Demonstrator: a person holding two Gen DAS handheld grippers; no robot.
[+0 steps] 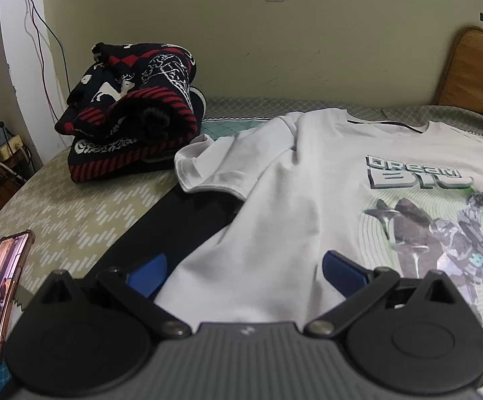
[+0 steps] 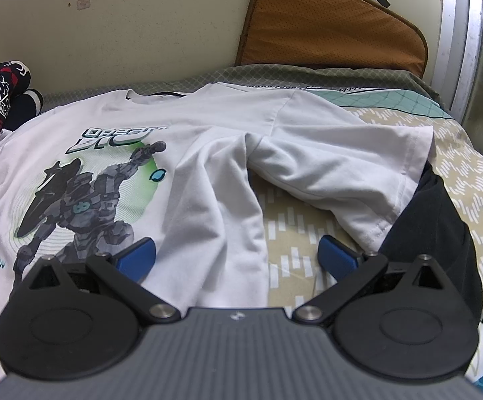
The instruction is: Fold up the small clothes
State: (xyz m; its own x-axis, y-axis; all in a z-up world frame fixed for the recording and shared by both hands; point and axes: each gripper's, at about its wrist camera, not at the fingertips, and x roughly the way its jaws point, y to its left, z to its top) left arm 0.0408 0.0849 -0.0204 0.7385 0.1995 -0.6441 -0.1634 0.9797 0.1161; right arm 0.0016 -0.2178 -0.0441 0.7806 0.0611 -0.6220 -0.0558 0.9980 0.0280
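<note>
Bed (image 1: 74, 200) fills both views, covered in an olive sheet with white dash pattern; a teal grid-patterned section shows at the far edge near the wall.

White T-shirt (image 1: 308, 183) lies spread face up on the bed, collar toward the wall. In the left wrist view it takes the centre and right of the frame; in the right wrist view (image 2: 191, 153) it takes the left and centre. The print, a grey armoured figure on a green disc under "DREAM BIG" lettering, faces up. One sleeve is bunched at centre left of the left wrist view; the other sleeve lies creased toward the right of the right wrist view.

Dark cloth (image 1: 181, 220) lies under the shirt, showing as a black band at lower centre-left of the left view and at the right edge of the right view (image 2: 441, 220).

Knit sweater (image 1: 134, 113), navy with red stripes and white figures, sits rolled in a heap at upper left, just beside the bunched sleeve.

Orange cushion (image 2: 334, 30) leans on the wall, upper right.

Left gripper (image 1: 244, 266), bottom centre: blue fingers (image 1: 149, 271) apart, over the shirt's side edge, clamping nothing.

Right gripper (image 2: 238, 255), bottom centre: fingers (image 2: 336, 255) apart, over the shirt's other side edge and bare sheet.

Phone (image 1: 3, 293), screen lit, at lower left edge.
</note>
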